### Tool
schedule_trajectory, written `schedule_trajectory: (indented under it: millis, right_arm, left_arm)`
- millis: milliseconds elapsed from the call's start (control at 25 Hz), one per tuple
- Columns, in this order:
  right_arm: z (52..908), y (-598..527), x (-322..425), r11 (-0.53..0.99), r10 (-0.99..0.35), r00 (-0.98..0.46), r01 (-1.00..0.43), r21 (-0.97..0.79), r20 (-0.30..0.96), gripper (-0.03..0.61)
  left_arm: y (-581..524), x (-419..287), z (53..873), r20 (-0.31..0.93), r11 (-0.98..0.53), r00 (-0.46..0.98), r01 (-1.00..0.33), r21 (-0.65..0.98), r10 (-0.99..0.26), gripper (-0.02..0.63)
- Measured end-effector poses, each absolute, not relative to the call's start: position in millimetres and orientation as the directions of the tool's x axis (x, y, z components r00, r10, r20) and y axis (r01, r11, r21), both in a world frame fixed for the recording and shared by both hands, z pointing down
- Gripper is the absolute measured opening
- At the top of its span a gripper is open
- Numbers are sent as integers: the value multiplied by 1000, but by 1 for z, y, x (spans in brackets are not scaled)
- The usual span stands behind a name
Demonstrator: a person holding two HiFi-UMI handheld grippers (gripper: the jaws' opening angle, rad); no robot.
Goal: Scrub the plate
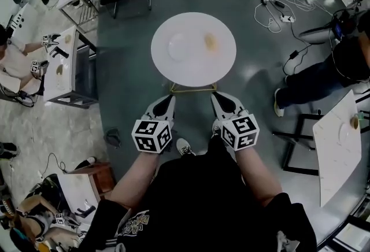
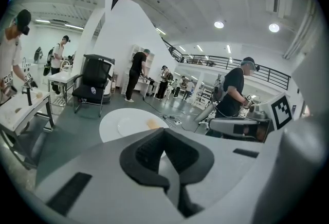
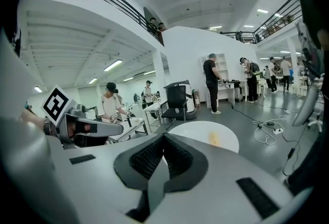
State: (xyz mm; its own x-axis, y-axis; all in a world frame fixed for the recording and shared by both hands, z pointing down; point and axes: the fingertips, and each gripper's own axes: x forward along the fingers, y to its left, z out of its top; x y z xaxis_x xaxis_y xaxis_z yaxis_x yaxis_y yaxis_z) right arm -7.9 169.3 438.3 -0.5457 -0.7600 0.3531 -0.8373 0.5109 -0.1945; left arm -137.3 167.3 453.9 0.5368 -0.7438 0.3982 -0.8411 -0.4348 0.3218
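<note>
Left tool [image 2: 164,134], ribbed pads [image 2: 146,152]; round white plate [image 1: 180,48]

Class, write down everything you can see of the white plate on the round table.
The plate is round, white and shallow, with a slightly glossy, ceramic-like look. It lies flat and right way up on the round white table, a little left of centre. It looks empty, and no dirt can be made out. A small yellowish lump lies just beside its right rim; whether they touch is unclear. Nothing else touches it.
</note>
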Motion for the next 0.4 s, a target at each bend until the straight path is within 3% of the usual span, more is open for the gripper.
schedule_trajectory:
  millis: [400]
  right_arm:
    - [440, 175, 3, 497, -771, -535, -845, -199, 344, 21]
  left_arm:
    - [169, -126, 454, 397, -453, 549, -834, 314, -735, 5]
